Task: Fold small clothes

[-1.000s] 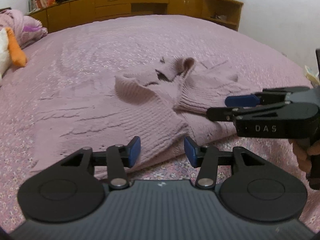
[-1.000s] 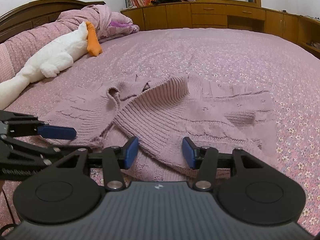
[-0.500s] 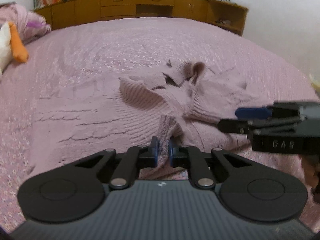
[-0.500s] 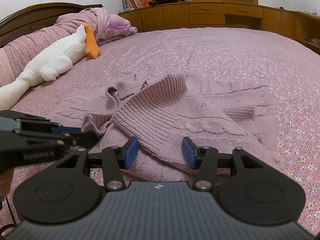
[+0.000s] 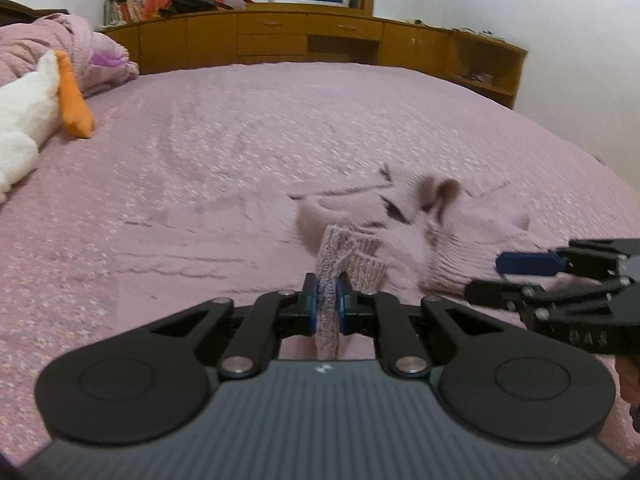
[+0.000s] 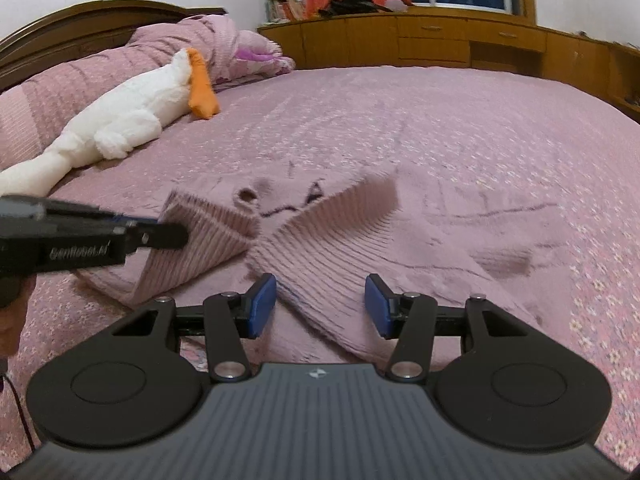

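A small mauve knitted sweater (image 6: 360, 248) lies crumpled on the pink floral bedspread (image 6: 440, 120). My left gripper (image 5: 327, 306) is shut on the sweater's ribbed hem (image 5: 340, 256) and holds that edge lifted above the bed; in the right wrist view it shows at the left (image 6: 168, 236) with the lifted hem (image 6: 200, 248). My right gripper (image 6: 320, 306) is open, its blue pads on either side of a ribbed sweater edge, not closed on it. It also shows at the right of the left wrist view (image 5: 520, 276).
A white plush goose with an orange beak (image 6: 132, 120) lies at the left by the pink pillows (image 6: 224, 48). Wooden cabinets (image 5: 320, 40) run along the far wall under a window. A wooden headboard (image 6: 80, 20) is at the far left.
My left gripper closed on the sweater's hem and has lifted it up and away from the bed. My right gripper stayed open over the near sweater edge.
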`<state>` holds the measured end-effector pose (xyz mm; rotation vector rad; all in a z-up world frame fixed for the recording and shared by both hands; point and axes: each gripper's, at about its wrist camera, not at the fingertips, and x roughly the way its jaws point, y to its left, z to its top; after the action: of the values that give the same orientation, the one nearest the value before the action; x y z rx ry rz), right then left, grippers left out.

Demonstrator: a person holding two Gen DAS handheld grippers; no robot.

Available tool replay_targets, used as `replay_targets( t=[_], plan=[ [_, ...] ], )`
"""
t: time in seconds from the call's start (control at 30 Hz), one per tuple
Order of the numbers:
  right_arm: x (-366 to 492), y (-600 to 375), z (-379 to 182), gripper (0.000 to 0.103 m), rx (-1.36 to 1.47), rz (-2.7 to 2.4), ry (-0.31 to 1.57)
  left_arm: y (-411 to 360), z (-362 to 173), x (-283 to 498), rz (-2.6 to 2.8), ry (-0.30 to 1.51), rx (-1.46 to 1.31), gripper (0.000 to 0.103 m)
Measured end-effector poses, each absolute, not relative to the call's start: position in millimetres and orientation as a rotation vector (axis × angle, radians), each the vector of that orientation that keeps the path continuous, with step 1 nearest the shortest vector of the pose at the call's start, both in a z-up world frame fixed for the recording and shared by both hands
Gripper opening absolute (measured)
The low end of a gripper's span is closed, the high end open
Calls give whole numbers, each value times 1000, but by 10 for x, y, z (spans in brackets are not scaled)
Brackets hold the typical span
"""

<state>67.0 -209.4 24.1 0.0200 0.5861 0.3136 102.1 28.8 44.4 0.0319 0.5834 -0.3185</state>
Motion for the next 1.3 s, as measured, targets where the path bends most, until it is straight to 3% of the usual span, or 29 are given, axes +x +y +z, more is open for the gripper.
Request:
replay_targets(
  t=[0.27,0.4,0.43,0.83,1.07,1.3],
  plan=[
    [748,-1910,151,57,-97,336,575,605,616,1197,-220,540,18,10],
    [833,-1944,175,16,-115,289,574,728,705,1297,-185,518,29,10],
    [853,-1960,193,15,-129,271,566,750,722,1331,-175,513,36,10],
    [1398,-2658,622,13,-159,80,428,972,784,1881,-87,474,98,10],
    [1896,-3069,297,14,-114,21,519,1076,389,2231,-28,552,160,10],
    [2149,-3392,-1,19,46,-4,614,1304,112,2360,-10,642,47,13]
  ],
)
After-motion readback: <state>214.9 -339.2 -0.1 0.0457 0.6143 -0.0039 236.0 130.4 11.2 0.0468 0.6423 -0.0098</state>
